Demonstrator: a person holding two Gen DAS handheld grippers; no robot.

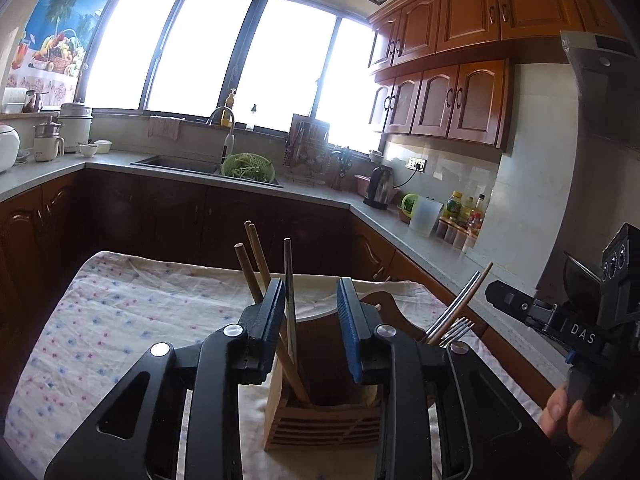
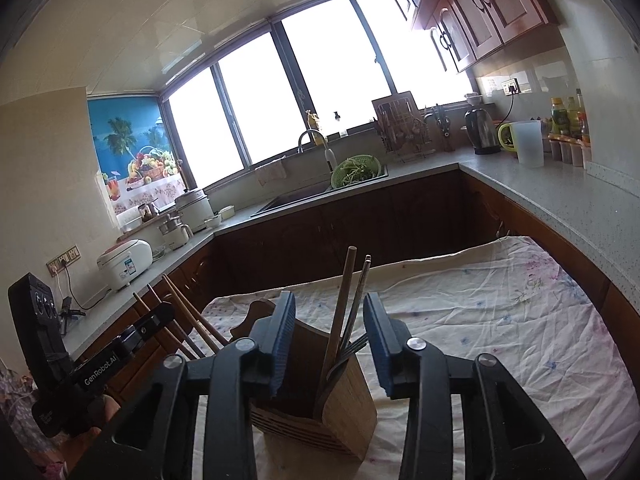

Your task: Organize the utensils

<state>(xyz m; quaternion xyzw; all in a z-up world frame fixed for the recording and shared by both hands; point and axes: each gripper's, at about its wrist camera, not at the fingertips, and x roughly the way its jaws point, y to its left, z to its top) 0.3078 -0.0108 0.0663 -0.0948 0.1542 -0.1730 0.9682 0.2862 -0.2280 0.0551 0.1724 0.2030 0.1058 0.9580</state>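
Note:
A wooden utensil holder (image 1: 320, 420) stands on a table with a floral cloth (image 1: 120, 312). Wooden chopsticks (image 1: 256, 256) and a dark-handled utensil (image 1: 289, 280) stick up from its left compartment. Metal chopsticks and a fork (image 1: 456, 320) stick up from its right side. My left gripper (image 1: 312, 312) is open and empty, just above the holder. In the right wrist view the holder (image 2: 344, 404) holds a wooden stick (image 2: 344, 300), metal chopsticks and a fork (image 2: 348, 354). My right gripper (image 2: 330, 328) is open and empty above it.
Grey counters (image 1: 400, 224) run around the kitchen, with a sink and a green colander (image 1: 248, 168), a kettle (image 1: 380, 186), bottles and a white cup (image 1: 426, 216) at the right, and cookers (image 1: 74, 126) at the left. The other gripper (image 1: 580, 320) is at the right.

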